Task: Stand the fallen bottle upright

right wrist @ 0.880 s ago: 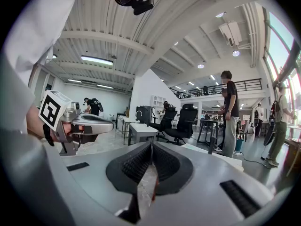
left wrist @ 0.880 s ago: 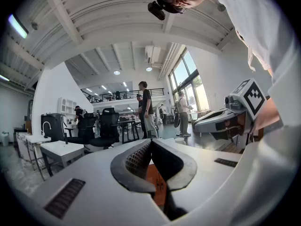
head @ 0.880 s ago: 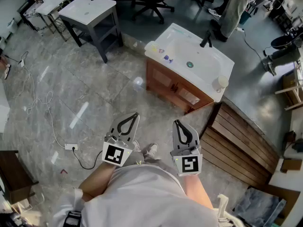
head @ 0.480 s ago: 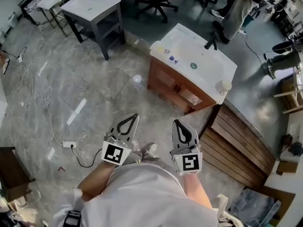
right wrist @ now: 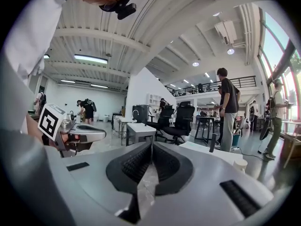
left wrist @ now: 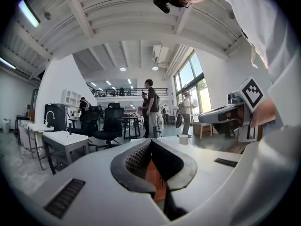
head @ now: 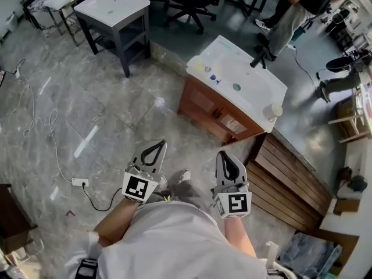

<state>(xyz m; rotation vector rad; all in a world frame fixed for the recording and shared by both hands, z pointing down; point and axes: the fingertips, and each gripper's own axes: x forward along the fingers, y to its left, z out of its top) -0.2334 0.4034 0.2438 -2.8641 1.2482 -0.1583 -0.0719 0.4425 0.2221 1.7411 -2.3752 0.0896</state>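
- The left gripper is clenched on nothing: its 2 ribbed pads meet at the tips, and only floor and cabinet show through the gap behind them.
- The right gripper is likewise closed and empty. Both are held level, near the person's waist.
- No bottle is within reach of either one. The likely place for it is the white basin top of the wooden vanity ahead, well apart from both grippers.
- Small things lie there: a yellowish item, a blue one and a pale cup-like thing at the near corner. They are too small to say which, if any, is the fallen bottle.
- The step in hand looks like the approach, so walk up to the vanity first and keep the top in the head view until the bottle is certain.
- Part the jaws of 1 gripper before it comes near, wider than the bottle's body.
- Come in across the bottle's length, not along it, so it cannot roll away.
- Grip nearer the neck end, then swing the base down onto a flat part of the top, clear of the faucet and the basin's slope.
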